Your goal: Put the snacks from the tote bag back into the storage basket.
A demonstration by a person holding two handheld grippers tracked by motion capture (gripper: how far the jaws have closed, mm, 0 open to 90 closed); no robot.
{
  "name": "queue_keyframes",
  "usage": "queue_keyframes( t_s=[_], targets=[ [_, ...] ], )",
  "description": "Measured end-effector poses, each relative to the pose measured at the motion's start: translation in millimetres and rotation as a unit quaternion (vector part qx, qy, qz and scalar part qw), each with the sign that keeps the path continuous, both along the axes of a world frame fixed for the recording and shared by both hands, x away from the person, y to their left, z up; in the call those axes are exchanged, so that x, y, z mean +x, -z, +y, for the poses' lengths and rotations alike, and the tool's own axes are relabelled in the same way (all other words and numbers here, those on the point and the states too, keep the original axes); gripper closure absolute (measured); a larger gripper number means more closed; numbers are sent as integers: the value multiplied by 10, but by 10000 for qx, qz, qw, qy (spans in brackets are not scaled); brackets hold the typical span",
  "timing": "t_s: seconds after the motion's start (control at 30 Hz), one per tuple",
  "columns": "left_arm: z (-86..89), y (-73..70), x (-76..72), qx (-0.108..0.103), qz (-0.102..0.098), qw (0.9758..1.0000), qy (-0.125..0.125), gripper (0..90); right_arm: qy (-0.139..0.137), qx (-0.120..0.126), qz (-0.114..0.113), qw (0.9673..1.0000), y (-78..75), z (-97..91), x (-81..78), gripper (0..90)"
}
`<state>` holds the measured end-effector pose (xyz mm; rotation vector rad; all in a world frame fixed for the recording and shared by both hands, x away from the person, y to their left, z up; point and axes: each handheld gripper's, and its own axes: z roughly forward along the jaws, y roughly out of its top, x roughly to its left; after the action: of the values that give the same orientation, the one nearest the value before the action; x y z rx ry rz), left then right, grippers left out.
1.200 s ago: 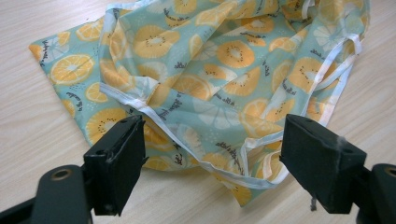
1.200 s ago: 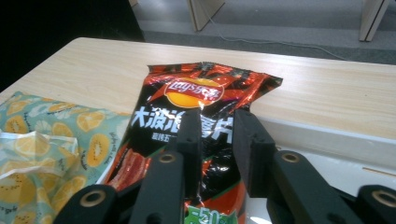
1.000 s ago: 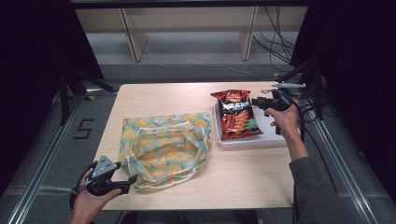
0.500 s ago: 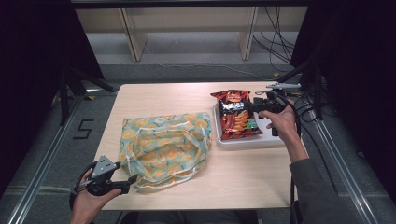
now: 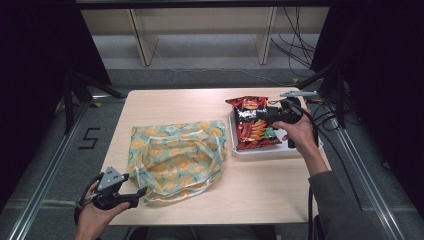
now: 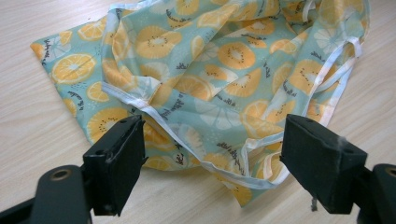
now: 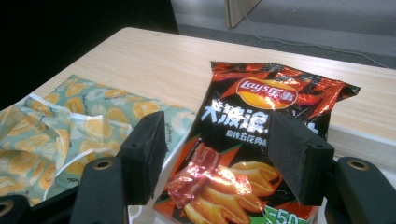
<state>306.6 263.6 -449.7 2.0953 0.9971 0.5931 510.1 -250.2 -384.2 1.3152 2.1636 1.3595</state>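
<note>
White tray (image 5: 305,151) mostly hidden under chip bag (image 5: 252,122) and right hand. Right gripper (image 7: 219,154) jaws spread over the bag. Left gripper (image 6: 212,163) jaws spread at fruit-print bag (image 5: 175,157) edge, contents unseen.

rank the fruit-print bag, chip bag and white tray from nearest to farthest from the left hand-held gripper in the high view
From the left hand-held gripper:
1. Fruit-print bag, right beside it, table's middle-left.
2. Chip bag, far right.
3. White tray beneath the chips; too close to call.
</note>
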Motion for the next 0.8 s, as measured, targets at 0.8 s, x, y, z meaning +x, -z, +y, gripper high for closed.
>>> queue_keyframes(
  t_s=[0.8],
  targets=[
    [-3, 5, 3, -111, -50, 9999, 8, 212, -449, -126, -41, 9989, 33, 172, -214, 365]
  ],
)
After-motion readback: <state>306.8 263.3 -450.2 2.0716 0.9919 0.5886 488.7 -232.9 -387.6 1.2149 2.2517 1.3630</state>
